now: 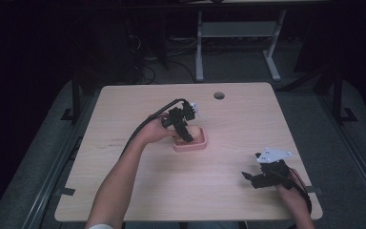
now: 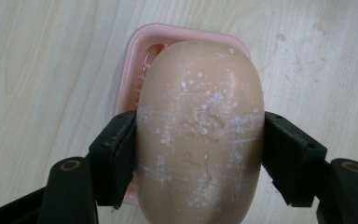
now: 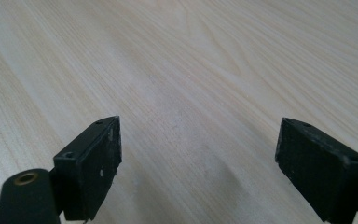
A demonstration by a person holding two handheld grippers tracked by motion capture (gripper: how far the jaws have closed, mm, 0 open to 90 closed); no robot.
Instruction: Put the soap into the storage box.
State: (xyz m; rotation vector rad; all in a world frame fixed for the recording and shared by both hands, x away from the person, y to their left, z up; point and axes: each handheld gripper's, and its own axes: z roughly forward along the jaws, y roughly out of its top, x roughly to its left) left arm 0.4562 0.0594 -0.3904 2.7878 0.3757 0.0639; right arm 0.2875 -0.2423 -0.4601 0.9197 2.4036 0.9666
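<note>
A tan oval bar of soap (image 2: 200, 126), flecked with white, is clamped across its width by my left gripper (image 2: 199, 158). It hangs right over a pink soap dish (image 2: 140, 46) on the wooden table. In the high view the left gripper (image 1: 185, 132) points down into the pink soap dish (image 1: 189, 145) near the table's middle, with the soap (image 1: 196, 132) partly hidden behind the jaws. My right gripper (image 1: 252, 177) rests low near the front right of the table, its jaws wide apart in the right gripper view (image 3: 198, 163) with bare wood between them.
The light wooden table (image 1: 124, 191) has a round cable hole (image 1: 219, 95) at its far edge. Tape marks its front corners. Beyond the table stand a white desk frame (image 1: 200, 47) and dark floor.
</note>
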